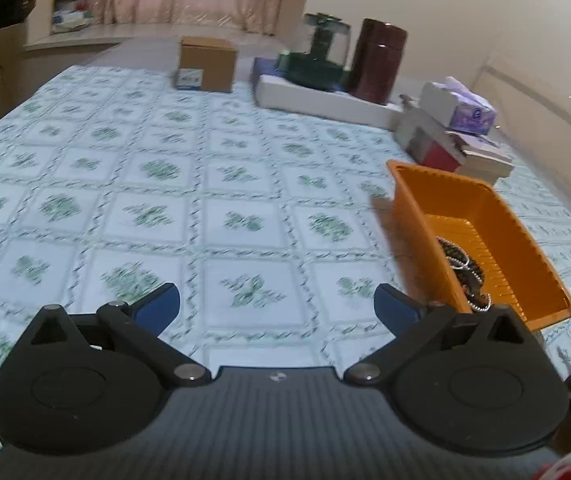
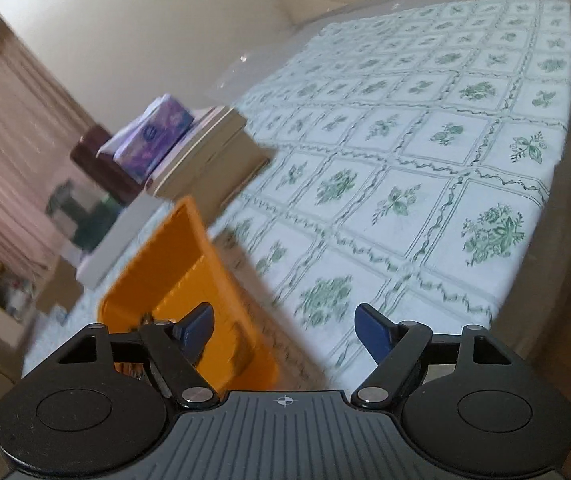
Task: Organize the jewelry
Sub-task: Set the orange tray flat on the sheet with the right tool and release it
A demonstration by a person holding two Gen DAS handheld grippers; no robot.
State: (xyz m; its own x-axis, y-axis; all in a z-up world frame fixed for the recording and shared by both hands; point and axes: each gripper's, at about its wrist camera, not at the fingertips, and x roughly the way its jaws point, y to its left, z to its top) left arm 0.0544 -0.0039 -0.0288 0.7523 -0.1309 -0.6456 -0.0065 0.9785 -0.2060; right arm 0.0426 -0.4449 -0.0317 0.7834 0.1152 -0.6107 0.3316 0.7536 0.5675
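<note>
While blurred, jewelry seemingly in orange tray, right of left hand-held gripper.

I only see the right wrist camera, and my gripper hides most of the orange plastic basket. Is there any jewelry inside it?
Observer: Yes. The left wrist view shows dark beaded strands and a silvery chain lying in the orange plastic basket, against one long wall.
Operator: Is the other gripper holding something?
Observer: No. The left gripper is open, with only the green-flowered tablecloth showing between its fingers.
</note>
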